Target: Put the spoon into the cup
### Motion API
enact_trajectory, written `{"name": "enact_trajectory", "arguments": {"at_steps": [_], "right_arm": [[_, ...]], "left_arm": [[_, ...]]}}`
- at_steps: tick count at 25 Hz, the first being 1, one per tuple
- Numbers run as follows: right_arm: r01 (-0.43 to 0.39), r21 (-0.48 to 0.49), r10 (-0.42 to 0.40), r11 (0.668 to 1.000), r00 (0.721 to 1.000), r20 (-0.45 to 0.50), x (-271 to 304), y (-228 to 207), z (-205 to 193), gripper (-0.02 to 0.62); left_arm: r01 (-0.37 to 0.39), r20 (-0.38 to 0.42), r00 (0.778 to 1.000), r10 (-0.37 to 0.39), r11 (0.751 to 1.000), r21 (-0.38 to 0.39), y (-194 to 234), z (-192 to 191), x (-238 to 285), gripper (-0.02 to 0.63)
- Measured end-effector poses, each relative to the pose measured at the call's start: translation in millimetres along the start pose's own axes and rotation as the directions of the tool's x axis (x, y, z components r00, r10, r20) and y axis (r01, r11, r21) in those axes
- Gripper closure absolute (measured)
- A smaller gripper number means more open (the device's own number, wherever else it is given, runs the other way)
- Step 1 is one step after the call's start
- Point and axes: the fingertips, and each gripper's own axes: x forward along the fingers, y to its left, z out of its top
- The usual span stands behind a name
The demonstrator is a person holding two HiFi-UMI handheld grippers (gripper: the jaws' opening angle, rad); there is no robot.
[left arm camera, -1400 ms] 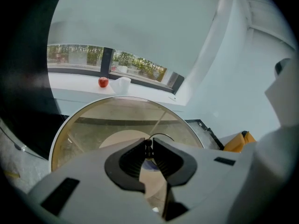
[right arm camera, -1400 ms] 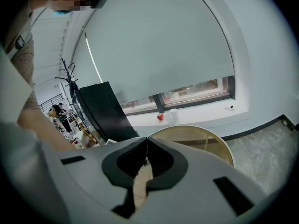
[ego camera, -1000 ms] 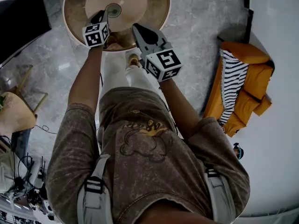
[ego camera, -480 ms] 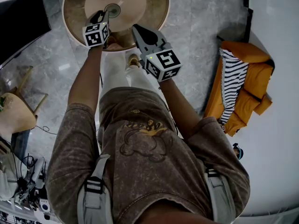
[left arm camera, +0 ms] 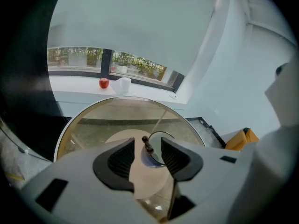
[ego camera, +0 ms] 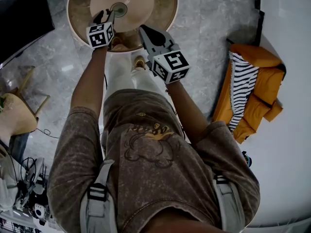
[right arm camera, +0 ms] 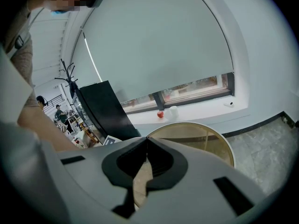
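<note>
worktop (ego camera: 163, 18): clear glass, glossy, smooth
cup (left arm camera: 155, 155): glossy, smooth
left claw (left arm camera: 147, 146): matt grey plastic
floor (ego camera: 209, 47): polished marble-look stone
shirt (ego camera: 146, 149): mottled cloth, matt

Left gripper (ego camera: 105, 16): jaws just opened, spoon handle (left arm camera: 147, 144) loose between. Right gripper (right arm camera: 146, 141): jaws together, empty. Arms outstretched.

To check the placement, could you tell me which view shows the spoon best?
The left gripper view: the spoon stands up in the cup, close and central. In the head view the cup is tiny and the spoon unclear; the right gripper view shows neither.
</note>
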Motion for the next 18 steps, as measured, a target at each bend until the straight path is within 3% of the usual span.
{"name": "enact_trajectory", "arguments": {"at_steps": [7,18], "right_arm": [[-0.011,-0.010,0.011,1.000,1.000,0.009,-9,4,4,0.577],[-0.019,-0.027,0.020,0.999,0.999,0.030,-27,15,13,0.577]], "left_arm": [[0.003,0.005,1.000,-0.003,1.000,-0.013,-9,6,-17,0.435],[0.009,0.037,0.999,-0.009,1.000,0.013,-32,16,-55,0.577]]}}
